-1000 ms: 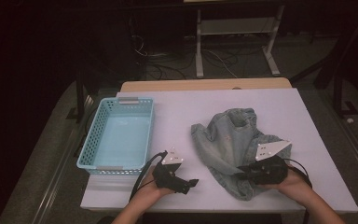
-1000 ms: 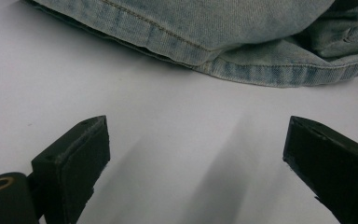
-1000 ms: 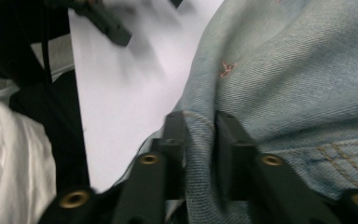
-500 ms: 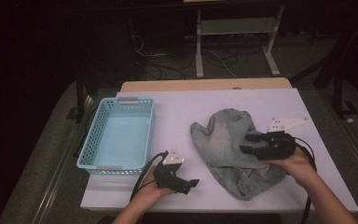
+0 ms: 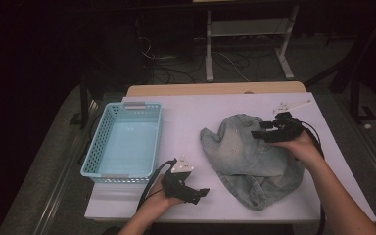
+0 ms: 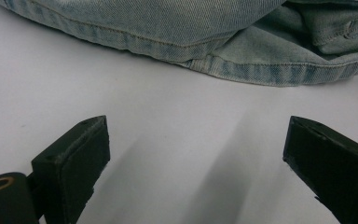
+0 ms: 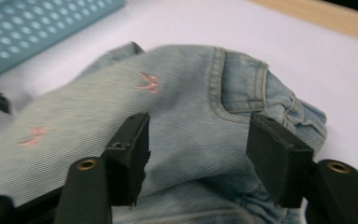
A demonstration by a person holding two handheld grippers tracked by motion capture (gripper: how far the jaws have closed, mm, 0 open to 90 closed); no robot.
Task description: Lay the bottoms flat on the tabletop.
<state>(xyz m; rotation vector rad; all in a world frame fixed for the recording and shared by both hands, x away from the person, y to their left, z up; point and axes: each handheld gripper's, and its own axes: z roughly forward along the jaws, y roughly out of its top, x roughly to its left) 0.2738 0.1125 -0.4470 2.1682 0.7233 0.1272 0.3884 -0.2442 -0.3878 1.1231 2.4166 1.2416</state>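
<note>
A light-blue denim garment [image 5: 249, 159] with small pink embroidery lies crumpled right of centre on the white table [image 5: 196, 115]. My right gripper [image 5: 258, 133] hovers over the garment's far right part, pointing left. In the right gripper view the jaws [image 7: 200, 144] stand apart above the denim [image 7: 186, 107] near a stitched pocket corner. They have just been opening, and no cloth is pinched between them. My left gripper [image 5: 201, 193] rests near the table's front edge, pointing right. Its jaws [image 6: 196, 158] are wide open over bare table, with the denim hem [image 6: 233, 65] a short way ahead.
A light-blue plastic basket [image 5: 94, 152] stands empty on the left of the table, and its corner shows in the right gripper view [image 7: 37, 23]. A wooden strip [image 5: 215, 89] borders the table's far edge. Cables and a metal stand lie on the dark floor behind.
The right hand has moved from the garment's near right edge toward the far side and risen a little. Its jaws have opened. The left gripper has stayed put.
</note>
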